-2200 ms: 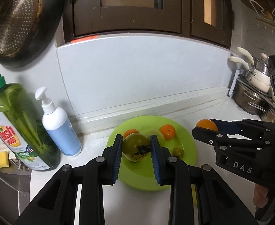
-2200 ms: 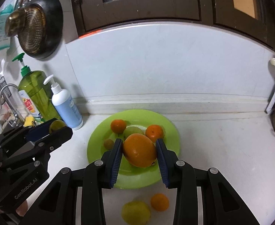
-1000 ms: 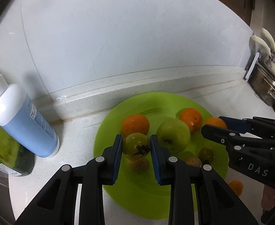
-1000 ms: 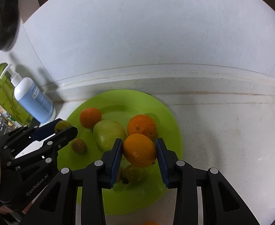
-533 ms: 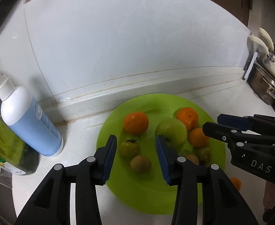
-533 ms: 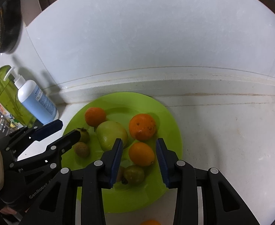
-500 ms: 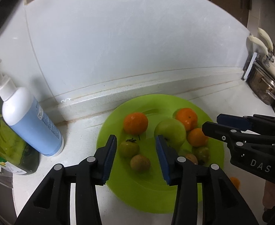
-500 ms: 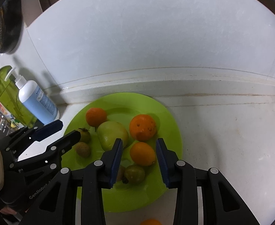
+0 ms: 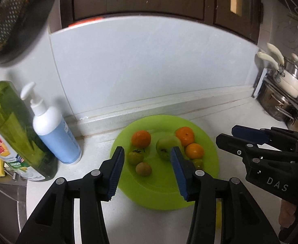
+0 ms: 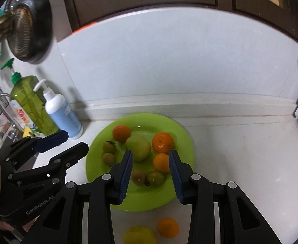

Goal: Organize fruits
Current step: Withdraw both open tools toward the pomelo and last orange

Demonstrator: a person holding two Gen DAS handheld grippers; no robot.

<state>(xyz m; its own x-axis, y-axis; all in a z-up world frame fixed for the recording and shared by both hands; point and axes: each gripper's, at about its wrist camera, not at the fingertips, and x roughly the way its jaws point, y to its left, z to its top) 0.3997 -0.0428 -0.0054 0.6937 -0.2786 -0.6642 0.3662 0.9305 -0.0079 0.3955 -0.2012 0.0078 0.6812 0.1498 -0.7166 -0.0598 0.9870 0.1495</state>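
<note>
A lime green plate (image 10: 181, 134) lies on the white counter and holds several fruits: three oranges, a green apple (image 10: 138, 145), a green tomato (image 10: 109, 146), a second green tomato (image 10: 155, 178) and two small brown fruits. It also shows in the left wrist view (image 9: 208, 142). My right gripper (image 10: 150, 174) is open and empty above the plate's near side. My left gripper (image 9: 147, 172) is open and empty above the plate's near left. An orange (image 10: 168, 227) and a yellow-green fruit (image 10: 139, 236) lie on the counter in front of the plate.
A blue soap pump bottle (image 9: 53, 130) and a green dish-soap bottle (image 9: 12, 134) stand left of the plate. A sink lies at the far left. Pots (image 9: 279, 99) stand at the right. A dark pan (image 10: 31, 32) hangs on the wall. The backsplash runs behind the plate.
Both grippers opened and let go their fruit onto the plate: the left a green tomato, the right an orange. Both have since pulled back and up from the plate.
</note>
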